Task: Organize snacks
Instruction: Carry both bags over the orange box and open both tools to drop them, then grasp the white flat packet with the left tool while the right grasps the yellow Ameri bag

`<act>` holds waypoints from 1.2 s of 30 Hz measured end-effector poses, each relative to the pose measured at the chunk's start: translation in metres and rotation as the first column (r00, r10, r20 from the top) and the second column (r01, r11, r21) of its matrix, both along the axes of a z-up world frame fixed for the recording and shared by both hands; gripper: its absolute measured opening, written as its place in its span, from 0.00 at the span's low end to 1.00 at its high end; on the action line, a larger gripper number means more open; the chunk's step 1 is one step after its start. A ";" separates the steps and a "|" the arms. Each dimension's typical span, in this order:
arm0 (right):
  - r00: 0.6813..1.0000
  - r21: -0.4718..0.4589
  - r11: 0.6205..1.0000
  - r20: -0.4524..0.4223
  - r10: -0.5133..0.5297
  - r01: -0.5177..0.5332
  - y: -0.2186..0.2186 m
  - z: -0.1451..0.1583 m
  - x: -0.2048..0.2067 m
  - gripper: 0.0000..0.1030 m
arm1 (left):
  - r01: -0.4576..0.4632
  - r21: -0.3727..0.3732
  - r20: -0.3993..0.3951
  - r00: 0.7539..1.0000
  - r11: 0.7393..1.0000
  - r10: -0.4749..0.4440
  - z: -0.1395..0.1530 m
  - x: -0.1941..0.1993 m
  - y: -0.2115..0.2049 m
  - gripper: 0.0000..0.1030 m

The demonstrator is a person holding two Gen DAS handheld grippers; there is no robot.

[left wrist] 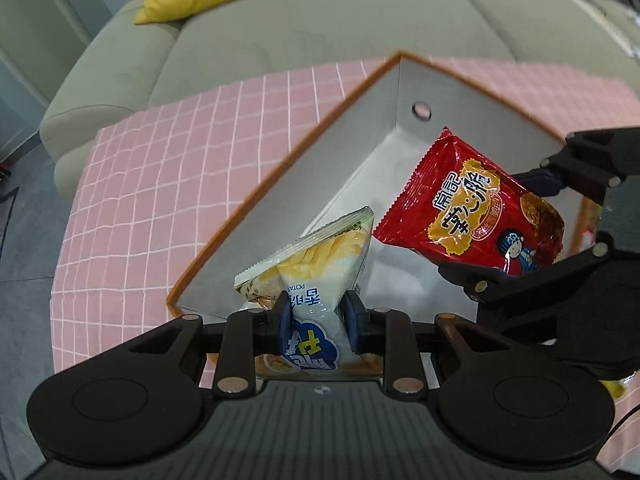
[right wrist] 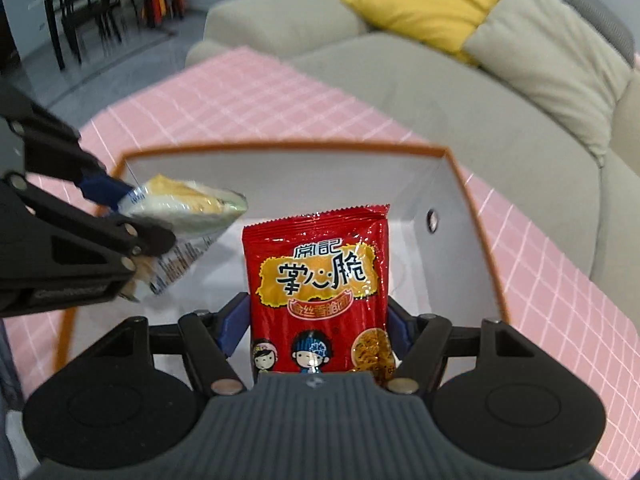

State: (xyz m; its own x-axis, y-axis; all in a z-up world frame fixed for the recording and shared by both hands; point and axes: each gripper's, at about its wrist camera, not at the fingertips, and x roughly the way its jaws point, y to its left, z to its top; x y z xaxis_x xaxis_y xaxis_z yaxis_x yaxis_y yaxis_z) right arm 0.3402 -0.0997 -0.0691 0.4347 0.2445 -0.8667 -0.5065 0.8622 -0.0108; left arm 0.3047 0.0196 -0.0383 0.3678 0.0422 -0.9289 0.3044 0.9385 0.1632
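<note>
A red packet with gold-yellow lettering, a pale white-and-yellow chip bag, a white box rimmed in orange — all over a pink, white-gridded desk cloth, beside a beige sofa with yellow cushion.

Glossy, crinkled foil-like film is seen on the red snack packet and the white chip bag. Matt, smooth white board walls are noted on the box, at 12 o'clock from the packet. Woven cloth is shown by the pink checked tablecloth; soft matt fabric by the sofa.
</note>
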 end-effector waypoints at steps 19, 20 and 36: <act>0.989 -0.063 0.998 -0.147 -0.024 0.015 0.020 -0.061 0.025 0.67 | 0.007 0.096 -0.124 0.992 0.995 0.005 -0.055 0.020 -0.004 0.34; 0.989 -0.061 0.998 -0.146 -0.028 0.020 0.019 -0.059 0.024 0.68 | 0.005 0.098 -0.114 0.993 0.995 0.007 -0.052 0.019 -0.003 0.35; 0.971 0.030 0.983 0.154 -0.184 0.182 -0.023 0.029 -0.056 0.81 | -0.115 -0.084 0.148 0.981 0.990 0.127 0.028 -0.054 0.002 0.56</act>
